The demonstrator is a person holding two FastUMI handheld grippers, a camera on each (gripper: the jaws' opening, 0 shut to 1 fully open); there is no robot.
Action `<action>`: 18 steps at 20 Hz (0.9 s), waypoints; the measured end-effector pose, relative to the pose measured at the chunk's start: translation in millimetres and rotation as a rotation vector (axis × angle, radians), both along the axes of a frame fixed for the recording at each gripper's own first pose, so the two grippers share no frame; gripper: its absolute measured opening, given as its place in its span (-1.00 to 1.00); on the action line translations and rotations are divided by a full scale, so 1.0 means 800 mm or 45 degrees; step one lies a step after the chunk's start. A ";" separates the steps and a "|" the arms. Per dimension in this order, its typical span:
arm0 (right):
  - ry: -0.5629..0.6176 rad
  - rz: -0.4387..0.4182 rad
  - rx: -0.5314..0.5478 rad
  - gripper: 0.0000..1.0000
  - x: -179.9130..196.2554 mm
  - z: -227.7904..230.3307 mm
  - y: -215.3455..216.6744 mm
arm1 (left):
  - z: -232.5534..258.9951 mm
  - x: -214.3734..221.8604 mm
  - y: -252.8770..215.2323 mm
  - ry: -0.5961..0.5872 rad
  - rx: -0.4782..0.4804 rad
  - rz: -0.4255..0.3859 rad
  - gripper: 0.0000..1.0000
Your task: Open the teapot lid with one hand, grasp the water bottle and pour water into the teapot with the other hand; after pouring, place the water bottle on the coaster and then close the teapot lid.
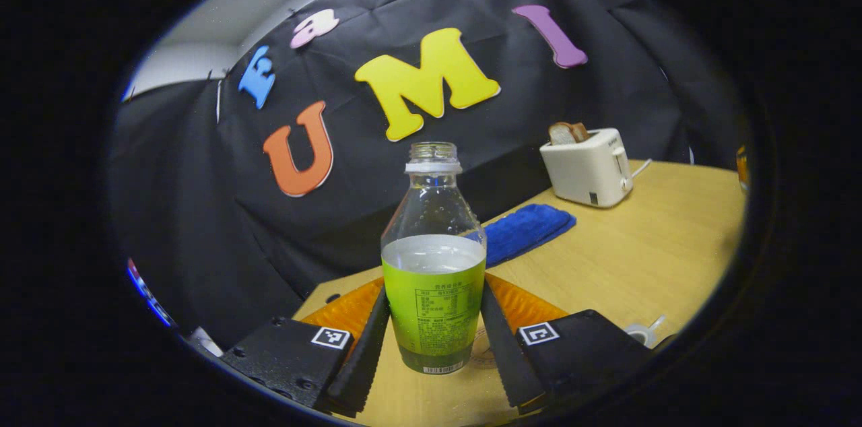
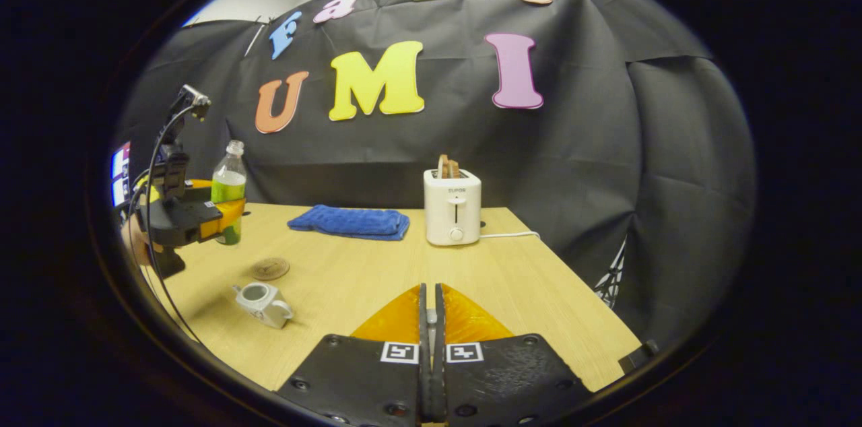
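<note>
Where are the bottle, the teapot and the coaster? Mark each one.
bottle (image 1: 433, 292), left gripper view, on its green label.
teapot (image 2: 259, 304), right gripper view, on its white body below the open mouth.
coaster (image 2: 271, 269), right gripper view, on the middle of the round disc.

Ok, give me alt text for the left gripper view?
The left claw grips an uncapped bottle, upright and part full, above a wooden table. Behind it lie a blue cloth and a white toaster holding bread.
</note>
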State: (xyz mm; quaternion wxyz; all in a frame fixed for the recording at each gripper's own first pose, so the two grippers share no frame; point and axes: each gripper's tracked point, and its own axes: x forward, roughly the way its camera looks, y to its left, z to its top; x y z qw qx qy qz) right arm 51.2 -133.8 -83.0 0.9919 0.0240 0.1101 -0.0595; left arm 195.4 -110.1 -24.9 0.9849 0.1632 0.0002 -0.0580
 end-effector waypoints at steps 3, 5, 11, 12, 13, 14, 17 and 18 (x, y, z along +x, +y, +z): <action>-0.002 -0.001 -0.006 -1.00 0.001 0.000 0.000 | -0.011 0.018 -0.010 -0.019 -0.224 -0.016 0.53; 0.001 -0.004 -0.008 -1.00 0.003 -0.002 0.000 | -0.027 0.034 -0.013 -0.011 -0.287 -0.016 0.53; 0.031 -0.013 -0.004 -1.00 0.010 -0.014 -0.004 | -0.062 0.052 -0.008 0.068 -0.382 -0.013 0.55; 0.036 -0.013 -0.006 -0.99 0.011 -0.015 -0.004 | -0.062 0.051 -0.010 0.063 -0.417 -0.032 0.56; 0.038 -0.013 -0.007 -0.99 0.010 -0.015 -0.003 | -0.065 0.050 -0.013 0.072 -0.443 -0.041 0.55; 0.039 -0.011 -0.009 -0.99 0.009 -0.017 -0.002 | -0.067 0.047 -0.017 0.081 -0.459 -0.055 0.56; 0.037 -0.005 -0.020 -0.99 0.009 -0.016 0.003 | -0.067 0.043 -0.021 0.068 -0.452 -0.072 0.58; 0.037 -0.003 -0.024 -0.99 0.009 -0.016 0.003 | -0.066 0.041 -0.022 0.067 -0.440 -0.084 0.60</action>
